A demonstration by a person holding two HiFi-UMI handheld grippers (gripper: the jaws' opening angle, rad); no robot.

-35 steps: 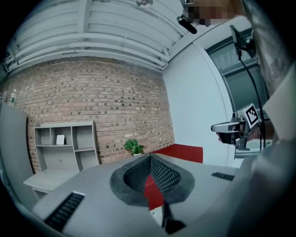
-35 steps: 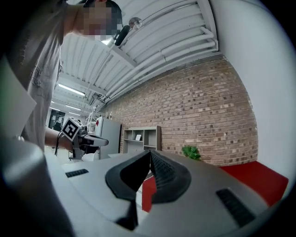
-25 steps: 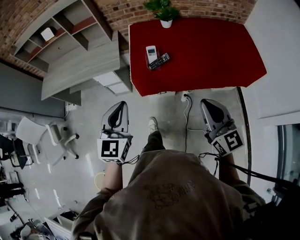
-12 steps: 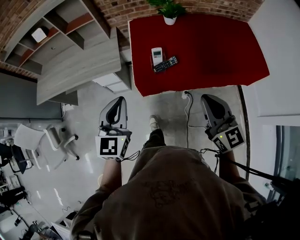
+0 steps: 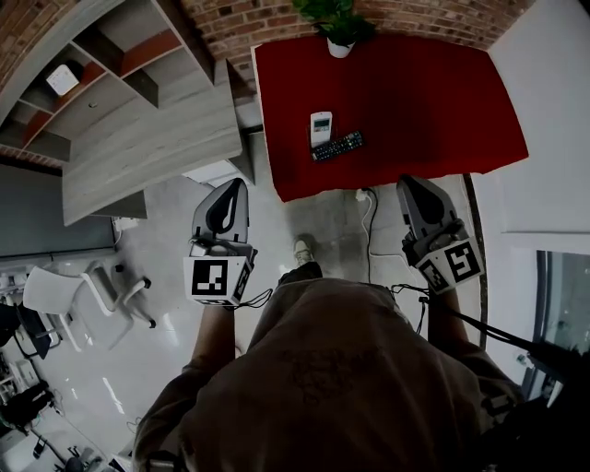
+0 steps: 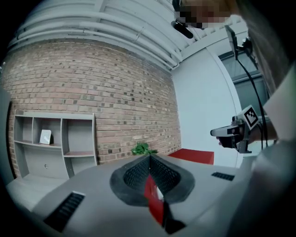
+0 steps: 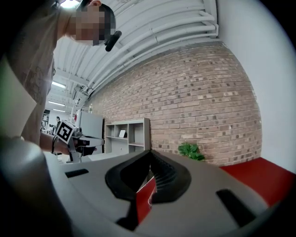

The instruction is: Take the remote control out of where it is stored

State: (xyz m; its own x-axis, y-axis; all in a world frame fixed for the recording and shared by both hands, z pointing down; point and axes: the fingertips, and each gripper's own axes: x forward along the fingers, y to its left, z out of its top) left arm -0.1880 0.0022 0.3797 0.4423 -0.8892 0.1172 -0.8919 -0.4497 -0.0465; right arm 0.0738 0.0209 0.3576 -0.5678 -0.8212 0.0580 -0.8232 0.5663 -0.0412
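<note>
left gripper (image 5: 240,186), right gripper (image 5: 407,184) closed, empty

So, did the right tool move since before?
Yes. The right tool came forward, toward the red table; its tip now reaches the table's near edge in the head view.

A red table (image 5: 433,101) bears a potted plant (image 5: 339,28), white remote (image 5: 321,126), black remote (image 5: 337,146).

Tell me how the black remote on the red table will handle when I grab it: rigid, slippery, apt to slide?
Probably rigid and fairly light: the black remote reads as a slim, straight bar. It lies flat on the red table, so it shouldn't roll or tip, but a nudge might slide it against the white remote beside it.
</note>
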